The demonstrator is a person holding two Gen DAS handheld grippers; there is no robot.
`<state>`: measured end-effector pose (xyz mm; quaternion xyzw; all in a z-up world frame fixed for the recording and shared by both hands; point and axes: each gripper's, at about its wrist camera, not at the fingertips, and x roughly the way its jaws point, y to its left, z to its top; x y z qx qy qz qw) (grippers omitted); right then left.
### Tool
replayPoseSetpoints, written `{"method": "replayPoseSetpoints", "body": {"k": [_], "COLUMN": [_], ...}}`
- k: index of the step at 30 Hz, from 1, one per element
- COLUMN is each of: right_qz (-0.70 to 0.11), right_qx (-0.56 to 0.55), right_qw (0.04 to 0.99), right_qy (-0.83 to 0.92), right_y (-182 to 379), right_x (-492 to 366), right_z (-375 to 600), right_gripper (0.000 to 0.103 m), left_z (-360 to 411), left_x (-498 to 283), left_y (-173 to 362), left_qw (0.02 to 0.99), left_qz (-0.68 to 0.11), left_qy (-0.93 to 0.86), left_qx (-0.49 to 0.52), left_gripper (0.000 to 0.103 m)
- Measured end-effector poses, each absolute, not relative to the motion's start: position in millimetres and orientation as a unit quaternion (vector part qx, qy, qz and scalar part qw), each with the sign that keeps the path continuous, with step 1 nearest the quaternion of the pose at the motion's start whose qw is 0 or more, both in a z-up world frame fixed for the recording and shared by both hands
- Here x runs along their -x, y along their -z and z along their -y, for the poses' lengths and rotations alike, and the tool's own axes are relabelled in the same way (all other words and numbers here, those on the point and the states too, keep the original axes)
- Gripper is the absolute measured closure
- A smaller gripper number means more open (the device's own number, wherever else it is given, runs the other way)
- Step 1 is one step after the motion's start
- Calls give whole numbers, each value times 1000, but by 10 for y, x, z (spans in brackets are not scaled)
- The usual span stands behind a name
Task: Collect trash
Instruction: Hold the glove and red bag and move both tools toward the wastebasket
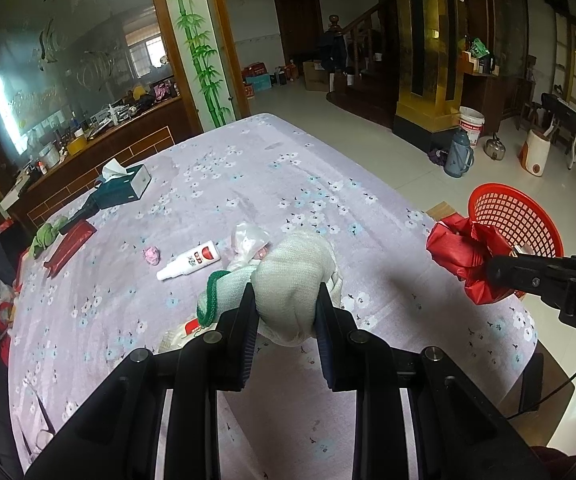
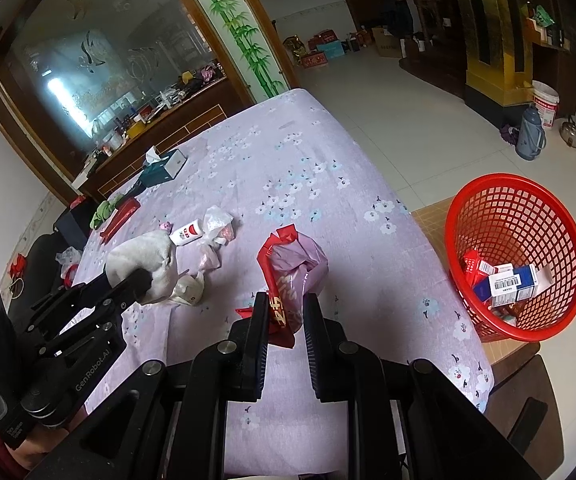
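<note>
Left gripper (image 1: pixel 285 312) clamped on white cloth wad (image 1: pixel 294 280); right gripper (image 1: pixel 492 270) gripping red wrapper (image 1: pixel 458 252) beside red basket (image 1: pixel 528 220).

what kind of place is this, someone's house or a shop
Most likely the main room of a lived-in home. A table under a floral cloth fills the middle, a wooden staircase rises at the back, and a thermos and kettle stand on the tiled floor.
</note>
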<state>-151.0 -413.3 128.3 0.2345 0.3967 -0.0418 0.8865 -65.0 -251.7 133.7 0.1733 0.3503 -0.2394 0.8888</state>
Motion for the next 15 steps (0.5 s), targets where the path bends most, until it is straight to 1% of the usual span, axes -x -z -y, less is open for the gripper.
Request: {"method": "replayPoseSetpoints", "body": {"k": [15], "right_qz": [-399], "right_qx": [-244], "right_qw": [883], "right_qy": [45], "right_y": [-1250], "right_x": [1531], "right_z": [4221], "right_gripper": [85], "left_z": [2580], "left_x": [621], "left_y": [-1310], "left_qw": [886], "left_qz": [-352], "left_qy": [238], "left_qx": [-184], "left_gripper": [78]}}
